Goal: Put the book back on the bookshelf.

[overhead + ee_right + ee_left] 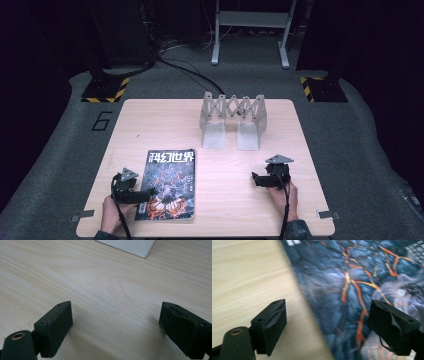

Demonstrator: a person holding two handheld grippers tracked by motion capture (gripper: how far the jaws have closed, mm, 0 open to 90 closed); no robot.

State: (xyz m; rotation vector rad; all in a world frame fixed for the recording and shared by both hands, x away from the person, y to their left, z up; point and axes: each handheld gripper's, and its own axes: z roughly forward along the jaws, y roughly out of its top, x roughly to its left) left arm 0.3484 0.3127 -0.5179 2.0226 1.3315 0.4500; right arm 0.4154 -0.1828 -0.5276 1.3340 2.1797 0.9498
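Two tools rest low over the desk, one in each of the person's hands, and the magazine lies flat near the front left, its long axis running away from the person. The left tool is by far the nearer: it sits at the magazine's left edge and points across it toward the right. Seen from the left gripper view, the magazine's edge runs up between the jaws, one jaw over bare wood and the other over the dark lava-patterned cover, so the left tool straddles that edge, gaping but not touching the paper. The right tool stands well apart to the right, jaws wide over bare wood with nothing between them. A folding grey rack stands at the far side, untouched.
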